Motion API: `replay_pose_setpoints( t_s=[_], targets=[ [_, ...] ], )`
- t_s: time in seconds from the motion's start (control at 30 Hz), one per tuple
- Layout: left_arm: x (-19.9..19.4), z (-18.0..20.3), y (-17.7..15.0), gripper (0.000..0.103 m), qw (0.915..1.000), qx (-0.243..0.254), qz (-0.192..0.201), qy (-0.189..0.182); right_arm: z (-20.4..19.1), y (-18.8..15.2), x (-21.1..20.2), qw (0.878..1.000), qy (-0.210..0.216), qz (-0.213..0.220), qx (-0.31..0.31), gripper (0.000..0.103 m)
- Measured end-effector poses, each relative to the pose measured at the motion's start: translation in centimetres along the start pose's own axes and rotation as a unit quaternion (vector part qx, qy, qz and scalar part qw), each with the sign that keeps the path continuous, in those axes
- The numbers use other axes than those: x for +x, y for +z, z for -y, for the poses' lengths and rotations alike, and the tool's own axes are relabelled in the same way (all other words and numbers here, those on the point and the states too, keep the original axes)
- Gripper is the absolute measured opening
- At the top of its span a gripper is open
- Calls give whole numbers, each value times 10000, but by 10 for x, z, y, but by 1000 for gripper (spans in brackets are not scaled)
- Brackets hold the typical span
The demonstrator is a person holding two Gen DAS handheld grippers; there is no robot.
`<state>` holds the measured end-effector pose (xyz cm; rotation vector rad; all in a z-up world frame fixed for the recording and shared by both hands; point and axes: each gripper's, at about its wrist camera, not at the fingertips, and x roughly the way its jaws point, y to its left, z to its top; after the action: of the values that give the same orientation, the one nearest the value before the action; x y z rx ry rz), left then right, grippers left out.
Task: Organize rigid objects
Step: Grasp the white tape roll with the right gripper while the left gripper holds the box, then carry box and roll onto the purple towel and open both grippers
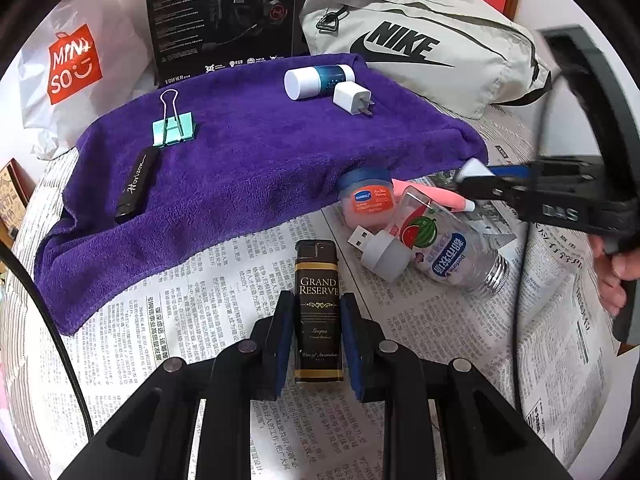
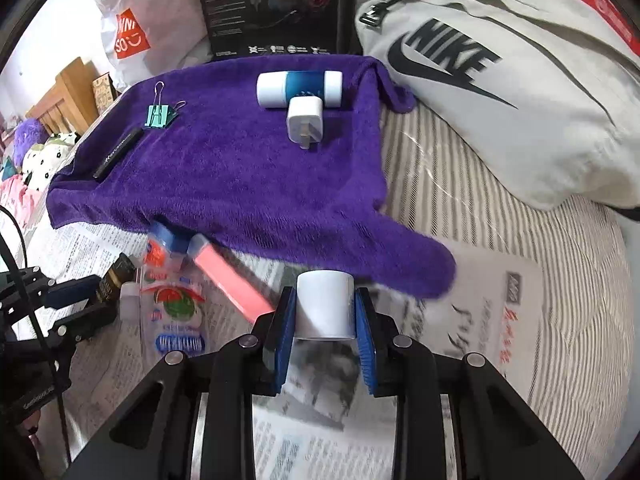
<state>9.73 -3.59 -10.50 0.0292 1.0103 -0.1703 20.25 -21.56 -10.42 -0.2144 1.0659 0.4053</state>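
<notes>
Four things lie on the purple plush towel [image 1: 248,152]: one teal binder clip [image 1: 174,130] with wire handles, one flat black stick [image 1: 136,186], one white-and-blue cylinder [image 1: 316,80] on its side, and one white charger cube [image 1: 352,98] just beside the cylinder. The towel covers part of a newspaper [image 1: 160,320] spread over a striped bed [image 2: 480,200].

On the paper off the towel's near edge sit one small jar [image 1: 366,198] with a blue lid and orange label, one pink bar [image 2: 230,280], one clear plastic bottle [image 1: 452,252] with a watermelon label, on its side, and one white USB plug [image 1: 380,250] touching it.

The left tongs [image 1: 318,332] are nearly pressed together, pinching one black-and-gold lighter [image 1: 318,304], a flat slab, by its long sides just above the paper.

The right tongs [image 2: 324,320] are narrowed onto one smooth white cylinder [image 2: 325,306], both blue pads against its sides, just beside the towel's near corner.

Behind stand one black box [image 1: 220,16], one grey Nike bag [image 1: 420,40] and one white shopping bag [image 1: 76,64].
</notes>
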Motion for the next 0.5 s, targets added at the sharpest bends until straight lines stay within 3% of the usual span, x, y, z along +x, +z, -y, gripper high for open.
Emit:
replay_pose_setpoints(
  t_s=[0.2,0.5],
  targets=[
    [-3,2,-3,24,9996,125,-75,233,11,-31,-26,9998,-84,-76,154,29],
    [0,6,1,24,9993,179,-96,328,6,-49,-19,9991,-393,-161,20,29]
  ],
)
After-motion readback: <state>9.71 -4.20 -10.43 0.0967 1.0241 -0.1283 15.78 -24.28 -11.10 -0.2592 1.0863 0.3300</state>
